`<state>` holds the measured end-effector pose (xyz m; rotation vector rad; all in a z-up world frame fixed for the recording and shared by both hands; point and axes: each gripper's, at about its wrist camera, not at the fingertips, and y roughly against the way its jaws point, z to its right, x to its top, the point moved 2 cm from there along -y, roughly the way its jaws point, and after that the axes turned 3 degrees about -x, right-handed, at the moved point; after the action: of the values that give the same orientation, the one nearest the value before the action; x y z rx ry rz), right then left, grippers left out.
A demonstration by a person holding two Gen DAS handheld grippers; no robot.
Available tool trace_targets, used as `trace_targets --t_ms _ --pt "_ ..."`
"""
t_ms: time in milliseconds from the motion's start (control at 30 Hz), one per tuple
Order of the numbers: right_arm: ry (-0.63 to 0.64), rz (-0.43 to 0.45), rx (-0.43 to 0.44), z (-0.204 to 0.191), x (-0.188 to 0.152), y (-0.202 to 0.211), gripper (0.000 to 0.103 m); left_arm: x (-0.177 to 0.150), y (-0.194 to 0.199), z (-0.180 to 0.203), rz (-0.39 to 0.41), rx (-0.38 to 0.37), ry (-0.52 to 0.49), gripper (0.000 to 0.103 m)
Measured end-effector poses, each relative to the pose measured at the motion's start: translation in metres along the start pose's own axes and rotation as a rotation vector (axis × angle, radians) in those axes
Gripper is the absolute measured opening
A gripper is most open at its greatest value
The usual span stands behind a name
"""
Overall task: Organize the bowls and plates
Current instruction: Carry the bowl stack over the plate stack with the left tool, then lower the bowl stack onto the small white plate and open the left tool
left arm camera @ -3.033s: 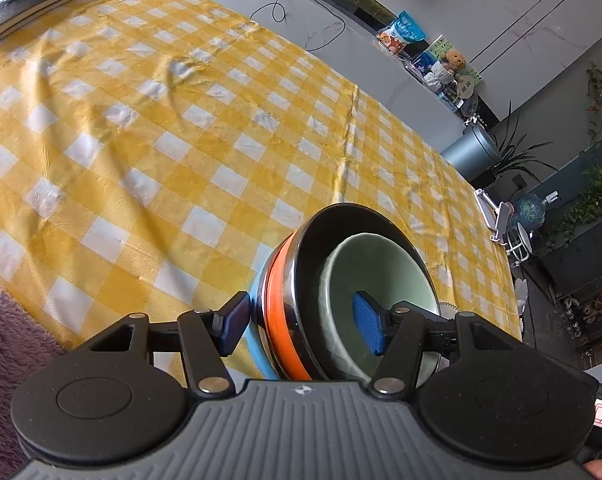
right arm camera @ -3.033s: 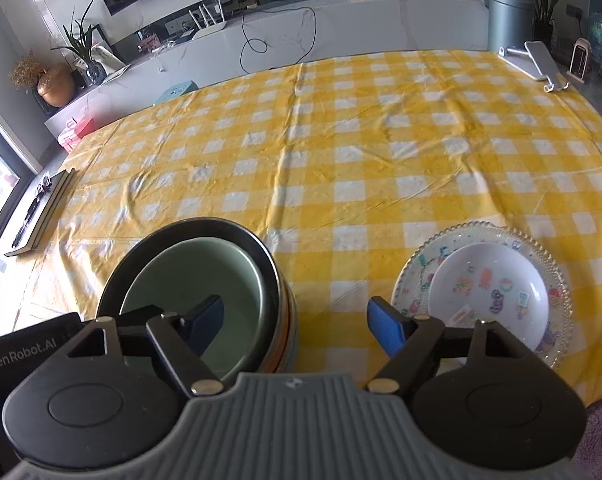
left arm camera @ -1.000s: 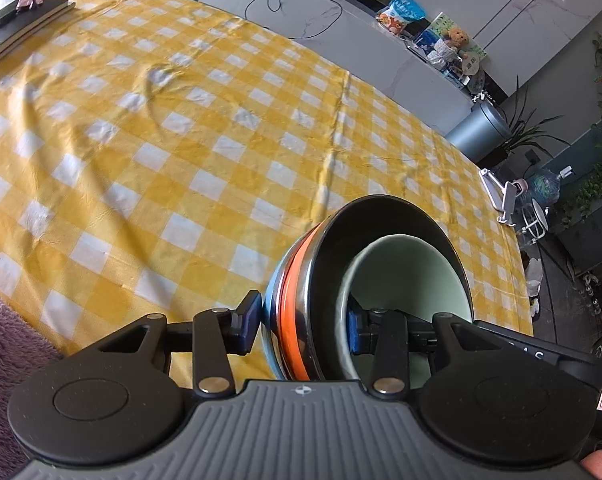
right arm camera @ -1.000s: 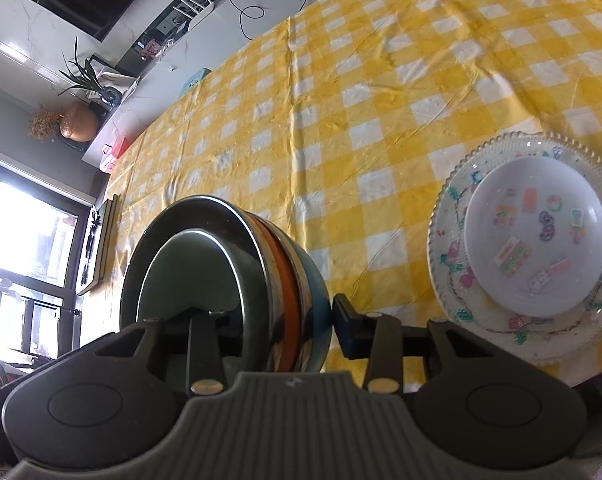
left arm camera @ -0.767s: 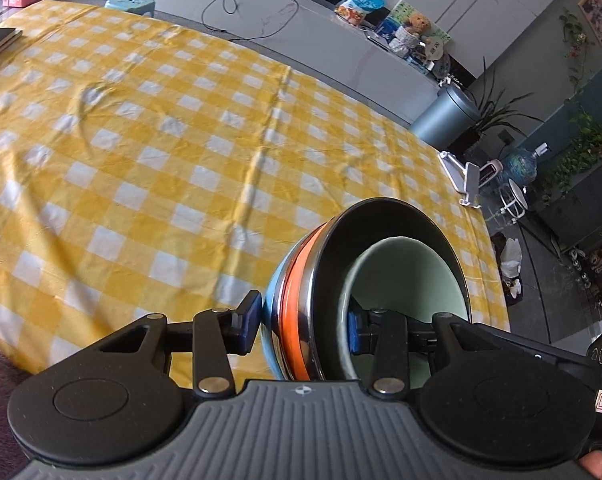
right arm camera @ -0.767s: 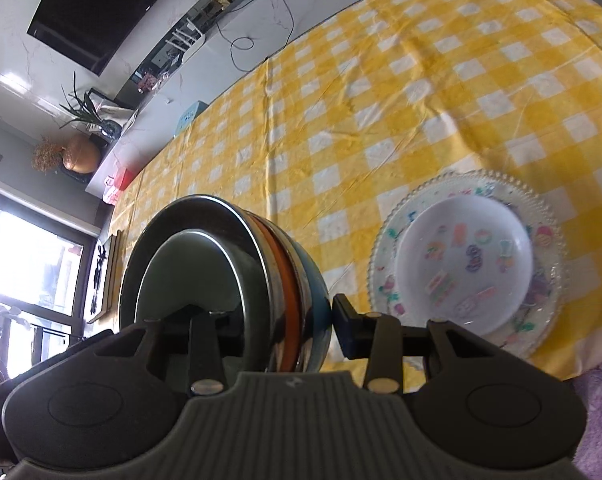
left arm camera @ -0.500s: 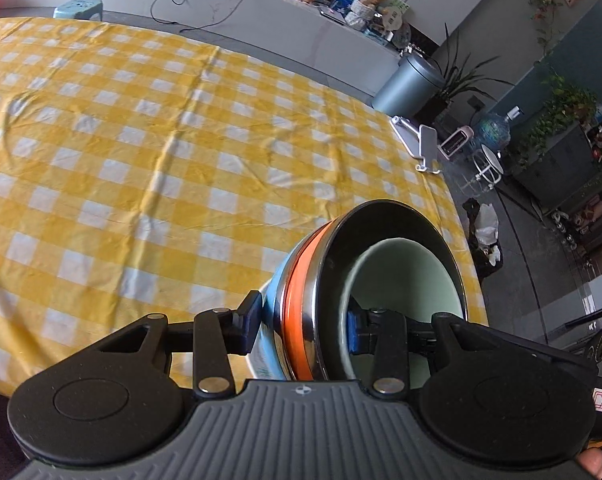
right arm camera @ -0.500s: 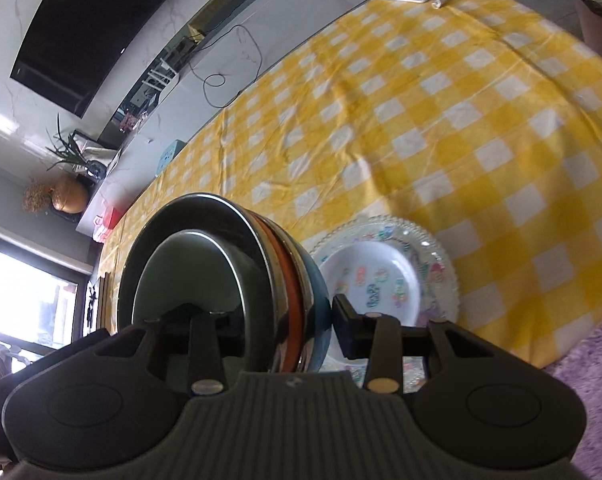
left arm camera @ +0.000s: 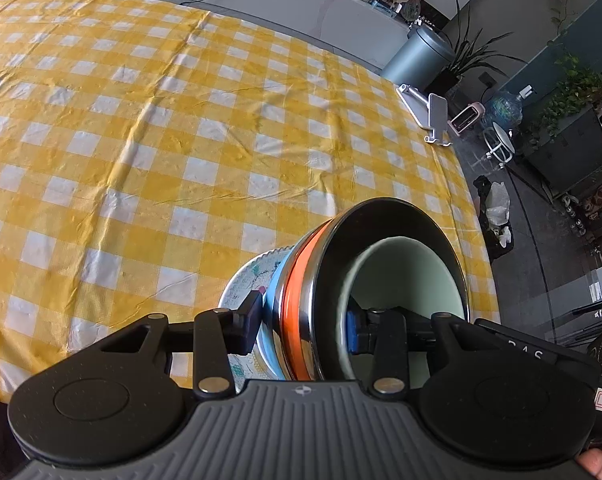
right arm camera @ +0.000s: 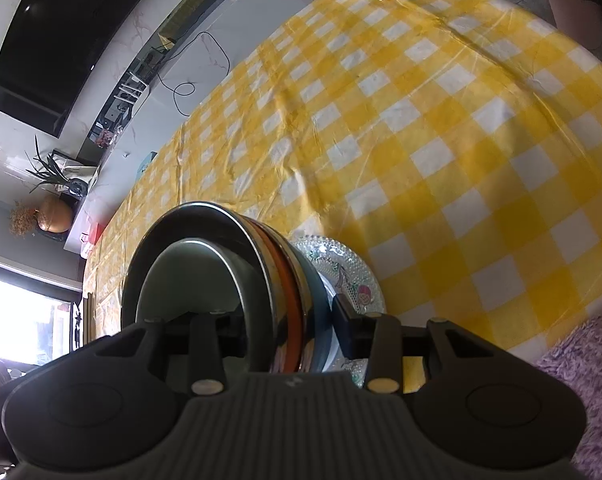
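Fingers of the left gripper [left arm camera: 303, 322] clamp the near rim of a nested stack of bowls [left arm camera: 301, 312]: one dark pad presses the pale blue outer wall, the blue pad [left arm camera: 352, 334] sits inside the innermost pale green bowl [left arm camera: 405, 276]. Fingers of the right gripper [right arm camera: 285, 326] clamp the opposite rim of the same stack [right arm camera: 289, 300], one inside the green bowl, the other against the outer blue-grey wall. Both grips stand at the same narrow width as a second ago.

Stack, from inside outward: green bowl, dark steel bowl [left arm camera: 385, 224], orange band [left arm camera: 295, 300], pale blue bowl. It hangs tilted between the two grippers, above the near right part of the table.

Change from one second ago: the printed glass plate [right arm camera: 353, 280], with a white dish [right arm camera: 329, 292] on it, lay well to the right of the stack in the right wrist view; it now lies directly under and behind the stack, mostly hidden. In the left wrist view the plate [left arm camera: 245, 280], unseen a second ago, now shows to the left of the blue bowl.

Surroundings: yellow checked tablecloth [left arm camera: 161, 140], phone stand [left arm camera: 429, 108] at the far right table edge, purple rug [right arm camera: 581, 352] beyond the near edge, grey bin [left arm camera: 417, 52] on the floor.
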<state>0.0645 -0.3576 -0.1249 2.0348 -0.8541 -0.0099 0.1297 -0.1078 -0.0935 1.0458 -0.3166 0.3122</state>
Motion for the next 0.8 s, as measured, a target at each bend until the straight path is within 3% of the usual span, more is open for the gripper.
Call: trace_targets --t_ms 367,500,600,700,800 --pt "-0.01 -0.009 -0.001 0.0029 0.0024 -0.0077 0.042 0.0025 -0.0092 -0.0082 -0.013 -0.009 0.021 0.044" --pt "-0.04 -0.003 0.03 0.0043 0.0016 -0.0067 0.047 0.0045 -0.0107 -0.0095 -0.019 -0.001 0.012 0.045" --pt "-0.043 0.003 0.019 0.0029 0.0018 -0.0075 0.059 0.006 -0.0098 -0.01 -0.014 -0.016 0.009 0.047" --pt "-0.03 0.023 -0.004 0.0018 0.0007 -0.0055 0.063 0.0062 -0.0097 -0.0096 -0.008 -0.034 -0.002 0.057" --pt "-0.033 0.04 0.018 0.003 0.0 -0.001 0.069 0.0061 -0.0096 -0.0067 -0.01 -0.031 -0.015 0.06"
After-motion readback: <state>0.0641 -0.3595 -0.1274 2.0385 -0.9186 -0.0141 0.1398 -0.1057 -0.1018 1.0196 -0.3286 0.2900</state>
